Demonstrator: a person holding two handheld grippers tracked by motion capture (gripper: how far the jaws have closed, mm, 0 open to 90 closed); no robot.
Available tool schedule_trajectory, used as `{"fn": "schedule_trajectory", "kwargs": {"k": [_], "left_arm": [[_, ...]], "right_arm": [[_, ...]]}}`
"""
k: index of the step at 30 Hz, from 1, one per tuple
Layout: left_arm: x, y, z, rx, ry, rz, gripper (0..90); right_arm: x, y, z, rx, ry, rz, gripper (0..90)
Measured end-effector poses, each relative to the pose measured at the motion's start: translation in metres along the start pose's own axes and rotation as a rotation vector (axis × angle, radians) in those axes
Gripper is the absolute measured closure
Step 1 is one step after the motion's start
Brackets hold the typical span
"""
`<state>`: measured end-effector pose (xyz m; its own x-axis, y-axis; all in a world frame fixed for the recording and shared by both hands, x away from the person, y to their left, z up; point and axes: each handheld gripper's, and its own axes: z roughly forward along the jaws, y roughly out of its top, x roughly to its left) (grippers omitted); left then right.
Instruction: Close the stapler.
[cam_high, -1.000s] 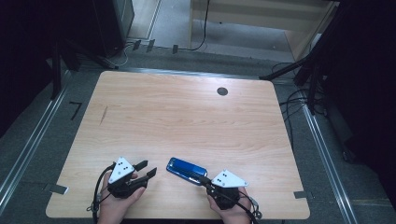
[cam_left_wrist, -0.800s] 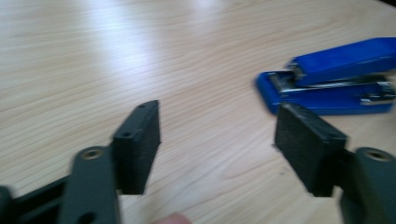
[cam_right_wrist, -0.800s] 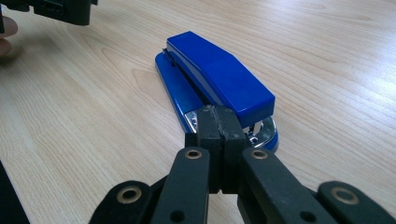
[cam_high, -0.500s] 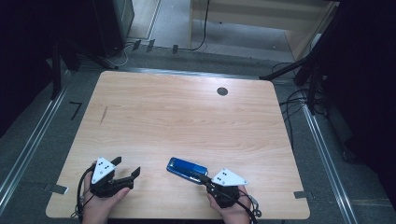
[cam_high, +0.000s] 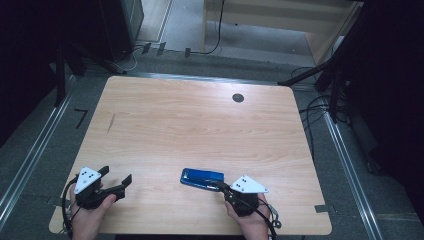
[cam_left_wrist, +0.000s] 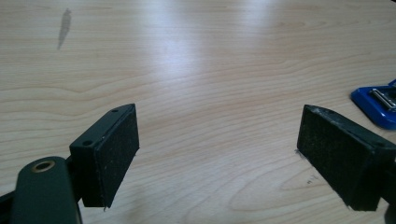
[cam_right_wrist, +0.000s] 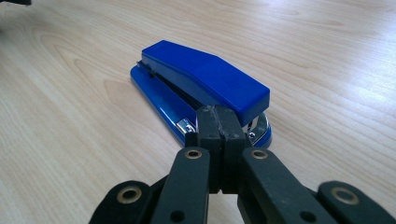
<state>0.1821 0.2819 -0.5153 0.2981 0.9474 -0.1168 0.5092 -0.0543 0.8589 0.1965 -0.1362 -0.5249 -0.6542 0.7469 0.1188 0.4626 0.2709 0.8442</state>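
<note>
Sliding outward toward the near left corner of the pale wooden bench (cam_high: 200, 125), the left hand-held gripper (cam_high: 117, 179) is now sitting well apart from the glossy blue plastic stapler (cam_high: 202, 178), where a second ago it was close beside it. Its jaws have just been opening, and in the left gripper view the two black pads (cam_left_wrist: 114, 151) are standing wide with nothing but bare wood between them; the stapler's blue tip (cam_left_wrist: 376, 100) is peeking in at the right edge.

Over on the other side, the right hand-held gripper (cam_high: 223, 186) is staying put, jaws pressed flat together with nothing between them, the closed tip (cam_right_wrist: 219, 122) resting right at the rear hinge end of the stapler (cam_right_wrist: 201, 86). The stapler itself is lying flat, closed, near the front edge of the bench, a little right of centre.

By my reading, the step in hand is steadying or nudging the stapler with that closed tip while the left gets clear. To do it well, the right should be pushing low and square along the stapler's long axis, so the body is not swivelling on the smooth wood. Keeping pressure gentle matters too: that glossy shell looks slippery, and the tip could be skating off the rounded rear.
</note>
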Motion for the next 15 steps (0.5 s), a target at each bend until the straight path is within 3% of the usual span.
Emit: {"fn": "schedule_trajectory", "kwargs": {"k": [4,15], "left_arm": [[0.009,-0.001,-0.002,-0.004,0.003,-0.015,13.0],[0.018,-0.002,-0.003,-0.004,0.018,-0.042,13.4]], "right_arm": [[-0.003,0.001,0.005,0.003,-0.010,-0.003,90.0],[-0.008,0.002,0.010,0.003,-0.016,0.003,90.0]]}}
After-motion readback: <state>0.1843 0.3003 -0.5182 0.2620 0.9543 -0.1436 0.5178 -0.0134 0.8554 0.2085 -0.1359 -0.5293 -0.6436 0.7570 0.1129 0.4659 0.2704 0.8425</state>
